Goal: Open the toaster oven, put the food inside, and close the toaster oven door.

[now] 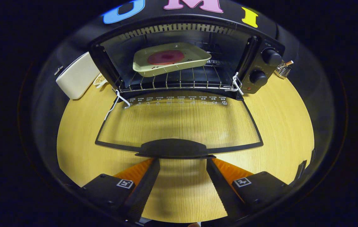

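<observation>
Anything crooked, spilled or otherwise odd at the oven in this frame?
Yes: the tray with the food sits skewed on the wire rack, not square to the oven. Nothing is spilled. The door lies fully open, and the open tongs sit just short of its handle.

A pale yellow wood-grain tabletop [276, 119] carries a cream-white rounded rectangular appliance [77, 76] standing tilted toward one side. Just beside it sits a small white dish of tan grains [99, 80]. Well apart across the table rests a coiled metal wire holder [283, 69].
</observation>
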`<state>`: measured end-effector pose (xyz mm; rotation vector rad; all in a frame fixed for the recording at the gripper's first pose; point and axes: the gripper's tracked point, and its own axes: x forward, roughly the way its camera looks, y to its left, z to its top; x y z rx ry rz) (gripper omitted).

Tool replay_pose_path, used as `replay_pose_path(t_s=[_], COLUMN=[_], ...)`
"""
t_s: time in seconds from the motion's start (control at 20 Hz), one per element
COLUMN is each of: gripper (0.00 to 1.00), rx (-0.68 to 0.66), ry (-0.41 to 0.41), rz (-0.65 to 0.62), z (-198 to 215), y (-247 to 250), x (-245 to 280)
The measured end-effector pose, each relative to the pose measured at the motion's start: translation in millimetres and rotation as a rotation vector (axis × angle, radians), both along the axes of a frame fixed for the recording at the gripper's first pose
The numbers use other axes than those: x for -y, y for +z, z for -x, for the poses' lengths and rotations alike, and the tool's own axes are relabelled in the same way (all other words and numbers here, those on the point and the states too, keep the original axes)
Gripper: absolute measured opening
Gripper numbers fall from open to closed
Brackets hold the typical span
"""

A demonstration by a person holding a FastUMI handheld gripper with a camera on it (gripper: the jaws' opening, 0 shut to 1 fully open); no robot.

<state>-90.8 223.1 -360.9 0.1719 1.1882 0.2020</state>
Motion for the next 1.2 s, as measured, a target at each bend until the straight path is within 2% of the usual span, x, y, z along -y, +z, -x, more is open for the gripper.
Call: replay_pose_path(t_s=[0.3, 0.6, 1.0, 1.2], gripper=[0.98, 0.99, 0.98, 0.98], rx=[0.068, 0.255, 0.336, 0.447], ry=[0.006, 0.053, -0.006, -0.006], rz=[-0.016, 0.019, -0.008, 0.000], z=[-2, -21, -53, -77], y=[24, 66, 101, 130], x=[6, 17, 21, 31])
